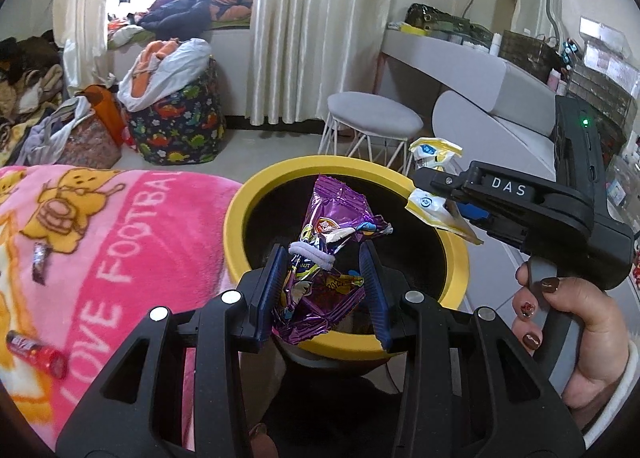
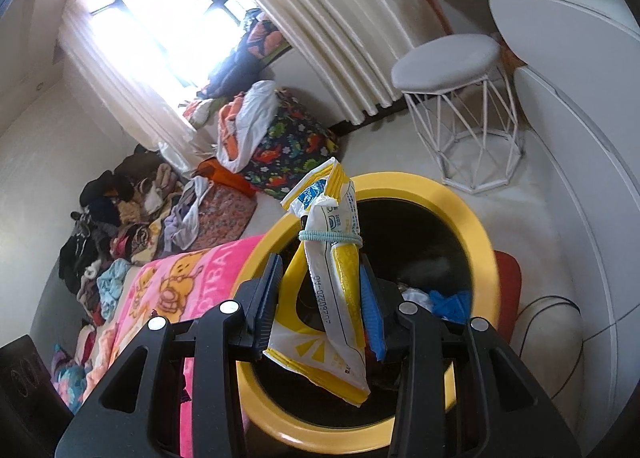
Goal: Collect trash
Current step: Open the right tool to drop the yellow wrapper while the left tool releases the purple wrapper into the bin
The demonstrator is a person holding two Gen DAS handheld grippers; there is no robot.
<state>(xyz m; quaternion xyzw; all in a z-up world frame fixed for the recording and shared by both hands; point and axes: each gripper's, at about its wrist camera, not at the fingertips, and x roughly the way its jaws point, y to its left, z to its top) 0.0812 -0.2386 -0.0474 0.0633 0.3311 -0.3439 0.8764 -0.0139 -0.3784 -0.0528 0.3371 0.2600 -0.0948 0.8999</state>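
Right, both grippers hang over the yellow-rimmed bin (image 1: 456,254), each loaded. My left gripper (image 1: 324,290) has its jaws narrowed onto a crumpled purple wrapper (image 1: 328,218) with a white hair tie (image 1: 310,252) looped round it; the wrapper sticks out over the bin's dark mouth. My right gripper (image 2: 320,298) is clamped on a folded yellow-and-white packet (image 2: 332,258) bound with a pale blue hair tie (image 2: 330,237), which also hangs above the opening; from the left wrist view the packet (image 1: 438,194) sits right over the far rim. Bin stands against the bed with the pink blanket (image 1: 100,226), where a red candy wrapper (image 1: 38,352) and a small dark wrapper (image 1: 40,262) are not yet collected. Next I'd say release both. Risks: the packet is near the rim, so letting go there could bounce it off onto the floor. The purple foil is light and crinkly and may cling to a pad instead of dropping. The two grippers are close together, so opening both at once could knock them. Some blue and white trash (image 2: 440,302) is already inside.
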